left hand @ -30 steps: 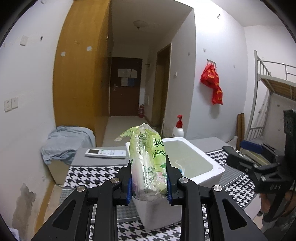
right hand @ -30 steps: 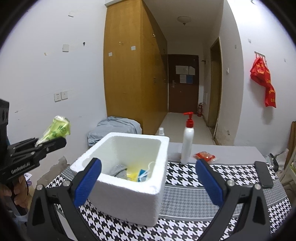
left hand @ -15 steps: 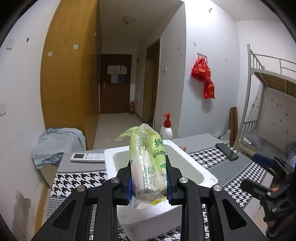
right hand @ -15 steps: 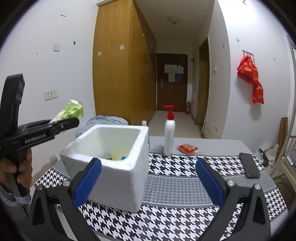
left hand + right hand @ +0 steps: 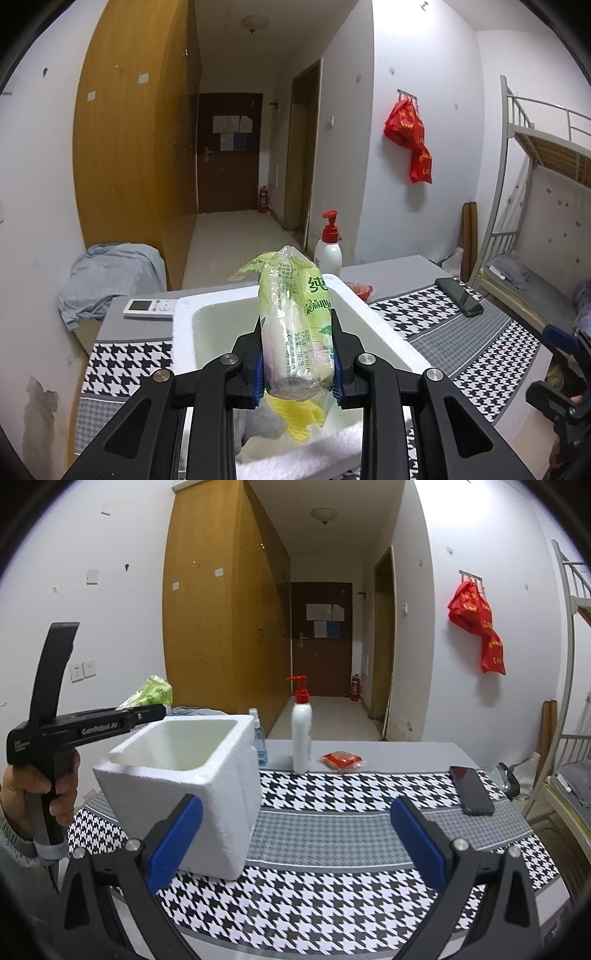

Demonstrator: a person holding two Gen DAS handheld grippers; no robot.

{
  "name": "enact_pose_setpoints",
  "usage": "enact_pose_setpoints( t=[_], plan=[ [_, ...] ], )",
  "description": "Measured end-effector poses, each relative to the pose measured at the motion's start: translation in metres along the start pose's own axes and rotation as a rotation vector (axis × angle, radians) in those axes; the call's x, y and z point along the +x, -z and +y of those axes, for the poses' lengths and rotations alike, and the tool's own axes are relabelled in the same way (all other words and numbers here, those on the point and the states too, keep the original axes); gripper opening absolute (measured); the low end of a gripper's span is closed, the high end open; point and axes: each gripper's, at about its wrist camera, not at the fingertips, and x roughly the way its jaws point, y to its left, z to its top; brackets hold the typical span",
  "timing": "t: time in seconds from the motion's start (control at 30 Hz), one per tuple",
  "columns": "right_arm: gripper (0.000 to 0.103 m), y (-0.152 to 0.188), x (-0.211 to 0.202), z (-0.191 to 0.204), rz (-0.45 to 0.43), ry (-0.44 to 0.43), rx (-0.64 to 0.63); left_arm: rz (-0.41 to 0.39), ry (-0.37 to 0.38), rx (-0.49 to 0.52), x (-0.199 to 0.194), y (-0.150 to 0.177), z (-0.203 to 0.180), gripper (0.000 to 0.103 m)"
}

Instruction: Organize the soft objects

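**Tissue pack above the box, not yet released**

Left gripper [image 5: 297, 363] pinching a green tissue pack [image 5: 295, 325], upright, held over the open white foam box [image 5: 373, 332]. Right gripper [image 5: 295, 843] spread wide, holding nothing, above the houndstooth tablecloth [image 5: 332, 886].

Partly done, by the look of it: grey cloth [image 5: 258, 422] and something yellow [image 5: 299, 421] already inside the box. Left to do: lowering and letting go of the pack; perhaps the red packet [image 5: 341, 759] beside the pump bottle [image 5: 301, 734].

Crinkly glossy film on the pack, yielding under the pads. Grainy, rigid, thick-walled foam. Flat woven cloth.
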Motion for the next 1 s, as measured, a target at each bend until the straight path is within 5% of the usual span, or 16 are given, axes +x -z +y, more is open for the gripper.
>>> enact_pose_setpoints(
  t=[0.13, 0.4, 0.5, 0.7, 1.0],
  plan=[
    [0.102, 0.003, -0.001, -0.009, 0.005, 0.017, 0.011, 0.019, -0.034, 0.005, 0.014, -0.001, -0.001, 0.038],
    [0.102, 0.009, -0.005, -0.022, 0.008, 0.031, 0.027, 0.020, -0.065, -0.017, 0.022, -0.001, -0.001, 0.091],
    [0.102, 0.011, -0.007, -0.028, 0.007, 0.031, 0.037, -0.013, -0.071, -0.006, 0.010, 0.000, -0.006, 0.100],
    [0.102, 0.012, -0.012, -0.032, 0.000, 0.023, 0.052, -0.068, -0.044, -0.015, -0.020, 0.004, -0.018, 0.102],
    [0.102, 0.013, -0.038, -0.033, -0.025, 0.006, 0.047, -0.123, -0.106, -0.016, -0.068, 0.015, -0.036, 0.102]
  ],
)
